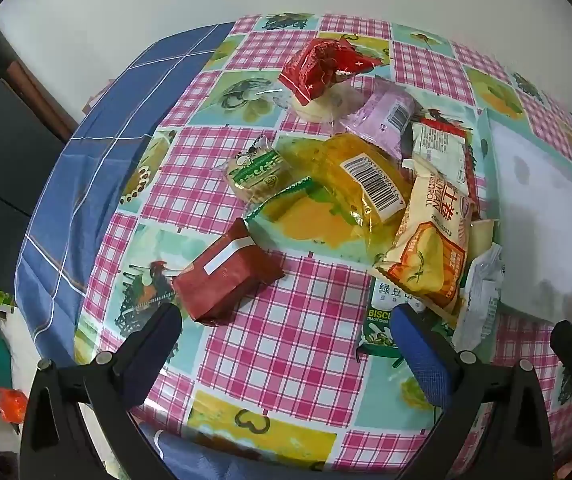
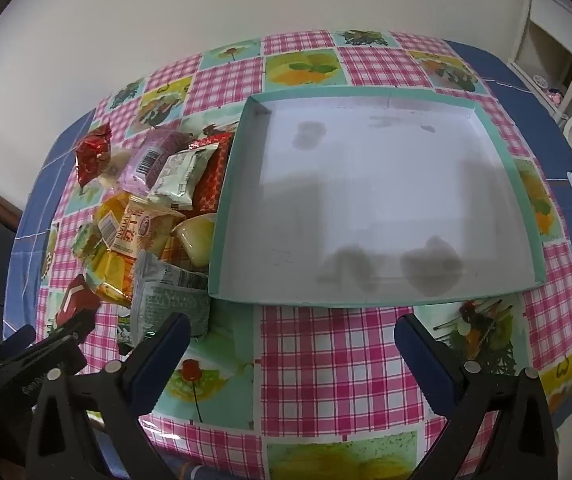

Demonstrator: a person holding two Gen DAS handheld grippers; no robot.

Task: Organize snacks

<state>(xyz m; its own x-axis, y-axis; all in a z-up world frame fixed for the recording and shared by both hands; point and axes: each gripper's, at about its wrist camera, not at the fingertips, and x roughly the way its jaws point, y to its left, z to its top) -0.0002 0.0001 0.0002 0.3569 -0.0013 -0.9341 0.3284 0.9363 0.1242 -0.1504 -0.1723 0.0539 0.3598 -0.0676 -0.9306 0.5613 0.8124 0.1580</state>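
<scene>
Right wrist: snack pile (image 2: pixel 141 216) against empty tray (image 2: pixel 229 184), both tongs (image 2: pixel 292 340) wide open, empty.

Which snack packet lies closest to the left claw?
The dark red packet with a white strip, lying apart from the pile, just ahead of the open left claw.

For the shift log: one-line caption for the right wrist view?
Open right tool hovers before empty teal tray; snack pile beside it.
</scene>
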